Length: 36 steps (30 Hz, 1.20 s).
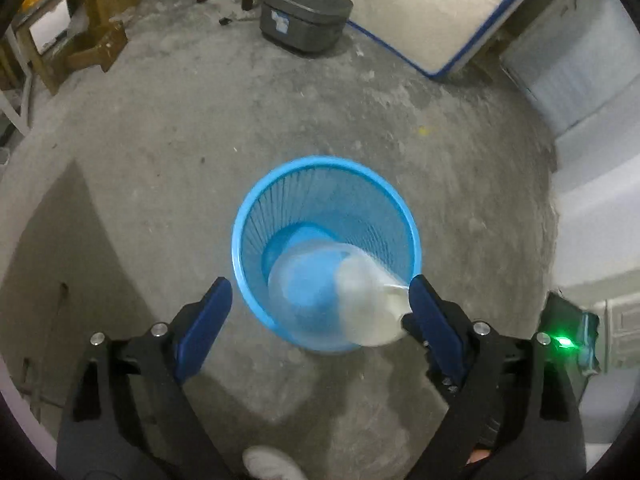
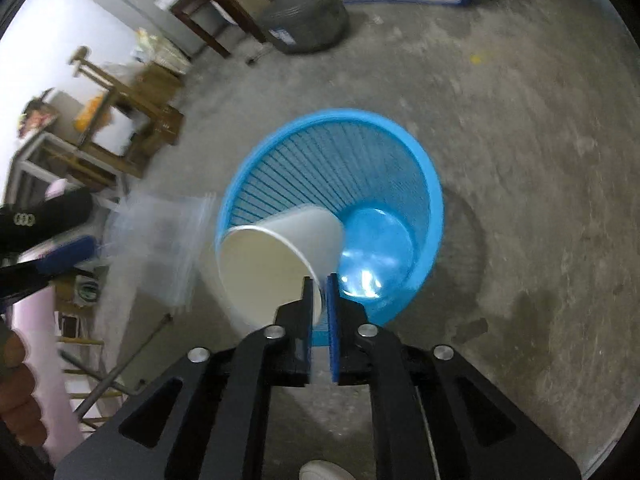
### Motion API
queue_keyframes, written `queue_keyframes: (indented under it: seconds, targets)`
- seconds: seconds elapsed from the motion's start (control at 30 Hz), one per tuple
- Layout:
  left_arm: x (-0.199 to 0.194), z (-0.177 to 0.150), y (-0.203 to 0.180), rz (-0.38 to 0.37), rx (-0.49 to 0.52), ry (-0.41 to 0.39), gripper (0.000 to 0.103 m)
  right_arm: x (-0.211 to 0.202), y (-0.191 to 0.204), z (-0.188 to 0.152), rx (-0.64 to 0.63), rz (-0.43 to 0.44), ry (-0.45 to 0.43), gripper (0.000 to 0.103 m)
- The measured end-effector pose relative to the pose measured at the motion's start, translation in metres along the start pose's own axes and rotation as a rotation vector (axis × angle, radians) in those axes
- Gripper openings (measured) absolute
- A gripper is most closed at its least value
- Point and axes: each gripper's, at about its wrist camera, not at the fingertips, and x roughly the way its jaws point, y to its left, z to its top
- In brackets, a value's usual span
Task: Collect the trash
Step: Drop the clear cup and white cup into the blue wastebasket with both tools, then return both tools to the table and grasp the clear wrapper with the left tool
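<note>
A blue slatted trash basket stands on the concrete floor; it also shows in the right wrist view. My left gripper is open above the basket's near rim. A clear plastic bag, blurred, hangs in the air between its fingers, still touching the right finger. The same bag shows in the right wrist view beside the left gripper's blue finger. My right gripper is shut on the rim of a white paper cup, held tilted over the basket's edge.
A grey lidded bin stands at the back. A mattress leans at the back right. Wooden furniture and cardboard sit at the left, a white cabinet at the right. My shoe is below.
</note>
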Motion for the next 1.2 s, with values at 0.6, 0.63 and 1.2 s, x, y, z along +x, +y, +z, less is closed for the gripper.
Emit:
queue_keyframes:
  seconds: [0.6, 0.63, 1.2]
  targets:
    - [-0.23, -0.066, -0.005, -0.161, 0.191, -0.313, 0.086, -0.147, 0.031, -0.05, -0.154, 0.064, -0.187, 0.041]
    - [-0.256, -0.077, 0.004, -0.174, 0.189, -0.317, 0.086, -0.159, 0.04, -0.054, -0.174, 0.078, -0.196, 0.045]
    - [-0.522, -0.369, 0.284, 0.166, -0.414, -0.743, 0.085, -0.209, 0.246, -0.16, -0.523, 0.511, 0.024, 0.049]
